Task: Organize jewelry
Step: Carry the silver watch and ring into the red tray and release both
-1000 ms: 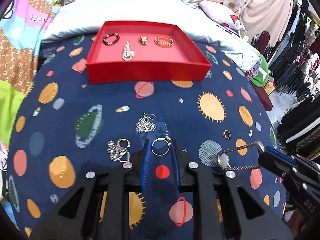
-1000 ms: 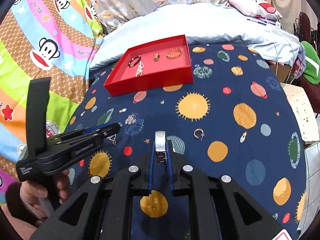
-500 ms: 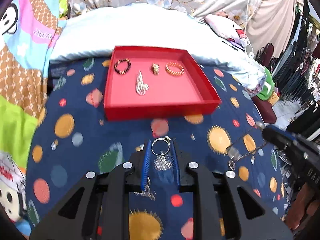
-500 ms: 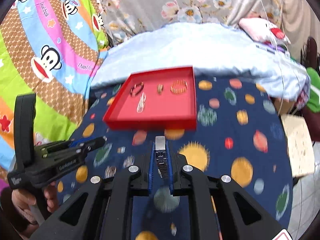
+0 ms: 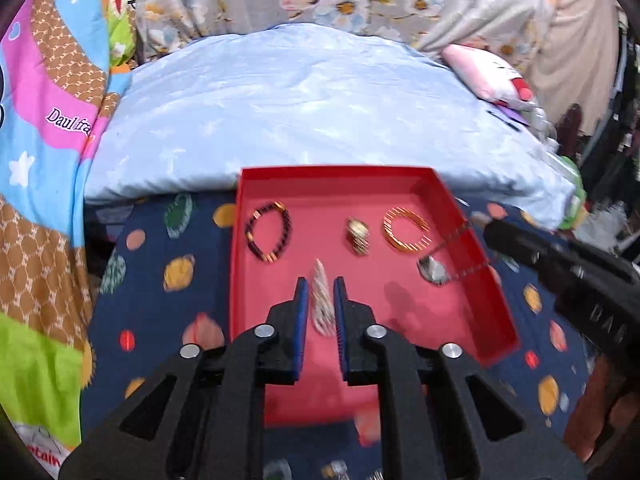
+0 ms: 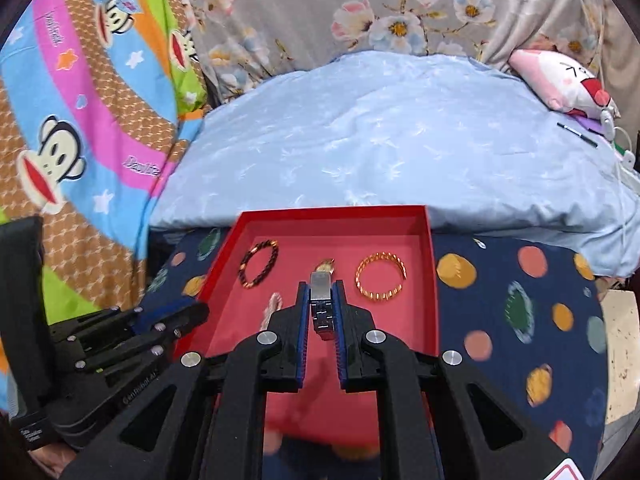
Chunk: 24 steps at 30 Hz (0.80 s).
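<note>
A red tray (image 5: 336, 172) holds a dark beaded bracelet (image 5: 268, 236), a small gold piece (image 5: 357, 234), a gold bangle (image 5: 406, 230) and a silver pendant (image 5: 322, 304). My left gripper (image 5: 321, 282) hovers over the tray's near half. Its jaws are closing, a narrow gap remains, and only the pendant on the tray floor shows through it; no ring shows. My right gripper (image 6: 322, 288) is shut on a silver chain bracelet (image 6: 322, 308) above the tray's middle. In the left wrist view the bracelet's round end (image 5: 434, 271) dangles over the tray's right side.
The tray sits on a navy planet-print cloth (image 5: 160, 300) in front of a light-blue quilt (image 5: 300, 100). A cartoon blanket (image 6: 80, 120) rises on the left and a pink plush (image 6: 568, 80) lies at the far right. The left gripper (image 6: 200, 310) is by the tray's left wall.
Both grippers have moved forward from the cloth to above the red tray. The silver ring seen between the left pads earlier no longer shows, and that gap is narrower.
</note>
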Each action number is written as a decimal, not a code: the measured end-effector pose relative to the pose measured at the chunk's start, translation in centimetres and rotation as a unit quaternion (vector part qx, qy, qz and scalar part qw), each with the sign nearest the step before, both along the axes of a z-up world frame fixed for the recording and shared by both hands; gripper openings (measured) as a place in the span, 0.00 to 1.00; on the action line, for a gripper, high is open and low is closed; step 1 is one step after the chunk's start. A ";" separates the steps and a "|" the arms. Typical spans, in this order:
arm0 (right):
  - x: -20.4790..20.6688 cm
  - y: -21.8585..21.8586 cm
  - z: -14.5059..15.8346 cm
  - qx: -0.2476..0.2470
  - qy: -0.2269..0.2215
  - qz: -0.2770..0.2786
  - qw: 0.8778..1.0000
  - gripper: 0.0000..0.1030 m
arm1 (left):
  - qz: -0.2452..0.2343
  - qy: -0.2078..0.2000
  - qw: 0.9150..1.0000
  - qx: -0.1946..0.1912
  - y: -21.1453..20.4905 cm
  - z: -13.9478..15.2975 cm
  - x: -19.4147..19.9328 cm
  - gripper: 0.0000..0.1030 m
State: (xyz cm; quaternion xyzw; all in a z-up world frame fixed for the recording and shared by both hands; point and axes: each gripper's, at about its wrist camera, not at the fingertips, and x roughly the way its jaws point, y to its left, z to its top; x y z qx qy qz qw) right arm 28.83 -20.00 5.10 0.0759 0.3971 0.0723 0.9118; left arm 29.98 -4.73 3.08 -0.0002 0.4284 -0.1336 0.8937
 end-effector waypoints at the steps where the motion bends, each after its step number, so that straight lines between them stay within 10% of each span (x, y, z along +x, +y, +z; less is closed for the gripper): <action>1: 0.9 -0.1 -0.8 0.001 0.008 -0.003 1.000 0.10 | 0.004 0.004 1.000 -0.002 0.1 -0.3 0.8 0.10; 12: 0.8 -1.4 -4.0 0.003 0.038 -0.014 0.999 0.10 | -0.003 0.013 0.999 -0.039 2.6 -0.5 -3.1 0.21; 24: 0.0 -1.8 -4.3 -0.004 0.042 -0.017 0.999 0.10 | -0.036 0.089 0.995 -0.010 1.9 -7.1 -12.1 0.32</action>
